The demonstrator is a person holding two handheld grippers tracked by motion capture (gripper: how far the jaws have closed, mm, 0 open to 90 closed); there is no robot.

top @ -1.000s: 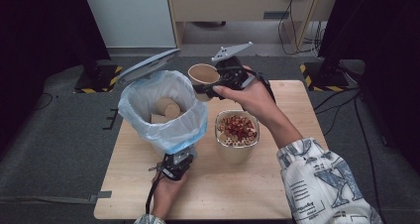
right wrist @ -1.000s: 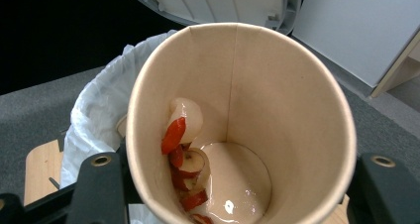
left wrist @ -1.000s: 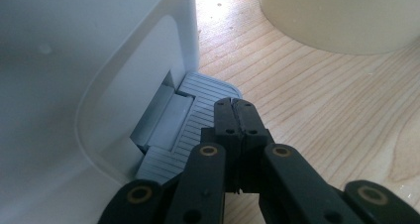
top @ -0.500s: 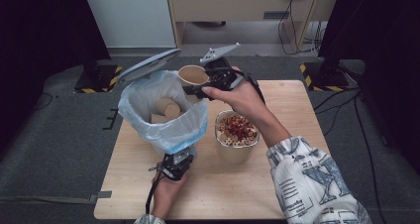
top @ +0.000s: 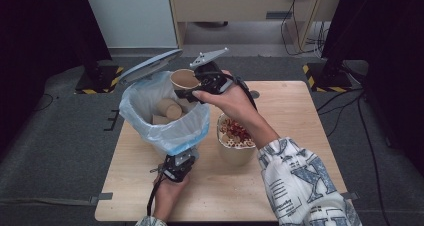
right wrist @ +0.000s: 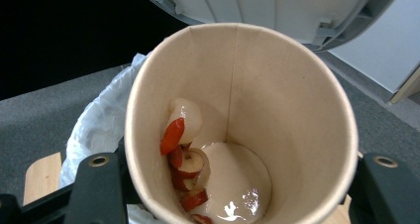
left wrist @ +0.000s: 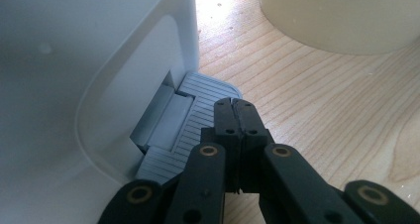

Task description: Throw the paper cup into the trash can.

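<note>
Over lined bin (top: 150,116), R gripper (top: 192,88) clamping paper cup (top: 183,79), L gripper (left wrist: 234,111) closed on pedal (left wrist: 195,115)

A lab-style recording room.
Black curtains (top: 40,46), hazard-taped stand feet (top: 97,83), loose cables (top: 300,21) and grey carpet (top: 60,151) surround a lone wooden worktop (top: 295,116).

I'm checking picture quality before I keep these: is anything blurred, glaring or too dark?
High view: soft overall, both upper corners almost black, the wooden table evenly lit. Left gripper view: the bin wall is hazy and washed out near the top, the wood grain crisp. Right gripper view: a bright glint on the wet bottom of the paper cup, dark background at left.
</note>
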